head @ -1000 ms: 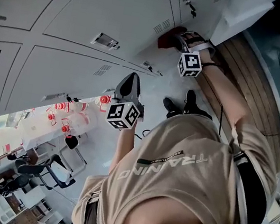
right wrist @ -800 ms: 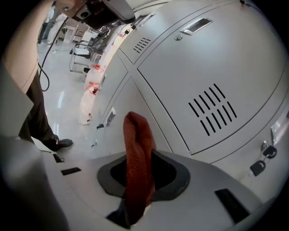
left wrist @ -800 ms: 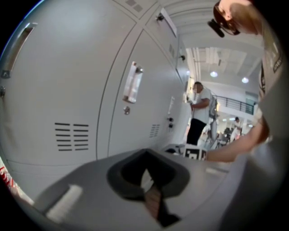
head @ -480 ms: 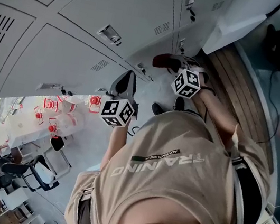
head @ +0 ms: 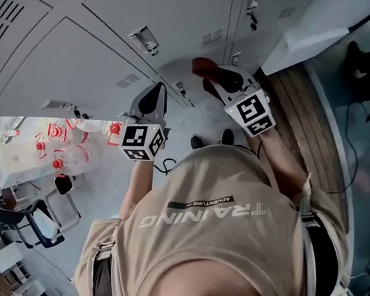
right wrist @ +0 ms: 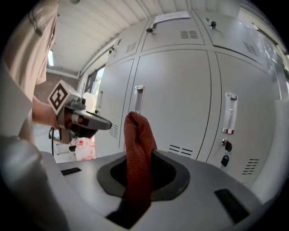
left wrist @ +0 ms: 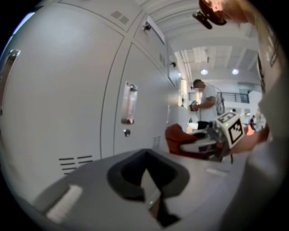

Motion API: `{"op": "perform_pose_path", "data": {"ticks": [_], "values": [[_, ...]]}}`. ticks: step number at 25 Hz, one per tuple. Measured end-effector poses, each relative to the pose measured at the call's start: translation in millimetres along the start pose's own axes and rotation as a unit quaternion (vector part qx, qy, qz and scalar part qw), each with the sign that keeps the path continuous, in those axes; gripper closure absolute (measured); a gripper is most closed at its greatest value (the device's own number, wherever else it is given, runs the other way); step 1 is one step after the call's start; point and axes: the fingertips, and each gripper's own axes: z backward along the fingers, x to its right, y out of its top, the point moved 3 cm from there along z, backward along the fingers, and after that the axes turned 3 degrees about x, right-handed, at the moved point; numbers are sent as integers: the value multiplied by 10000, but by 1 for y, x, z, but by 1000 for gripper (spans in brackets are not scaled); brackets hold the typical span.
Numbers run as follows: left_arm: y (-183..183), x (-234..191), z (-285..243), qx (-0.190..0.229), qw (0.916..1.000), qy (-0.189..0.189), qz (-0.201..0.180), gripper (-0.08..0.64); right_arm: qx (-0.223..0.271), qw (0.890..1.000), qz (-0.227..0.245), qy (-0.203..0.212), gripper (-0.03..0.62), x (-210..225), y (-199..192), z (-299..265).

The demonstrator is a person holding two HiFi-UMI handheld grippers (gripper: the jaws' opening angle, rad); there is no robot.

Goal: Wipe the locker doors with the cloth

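Grey locker doors (head: 81, 54) fill the wall. A person in a beige shirt (head: 226, 236) stands in front of the lockers with both arms out toward them. The right gripper (head: 218, 80) is up near the lockers, jaws clamped on the red cloth (right wrist: 137, 149). The cloth sticks up out of the jaws, close to a door; can't tell if it touches. The left gripper (head: 153, 97) is also near the lockers, beside the right one, jaws closed with nothing in them. Keys (right wrist: 224, 153) hang from one locker's lock.
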Motion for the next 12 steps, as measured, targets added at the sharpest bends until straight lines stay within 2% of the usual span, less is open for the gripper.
{"op": "perform_pose_path", "data": {"ticks": [7,12], "values": [[38,-22,7,397,9989,192,-157,554,890,9904,-1042,177,537,18,44,15],[64,-30,18,786,9954,490,-264,554,1357,9872,-838,21,537,24,77,28]]}}
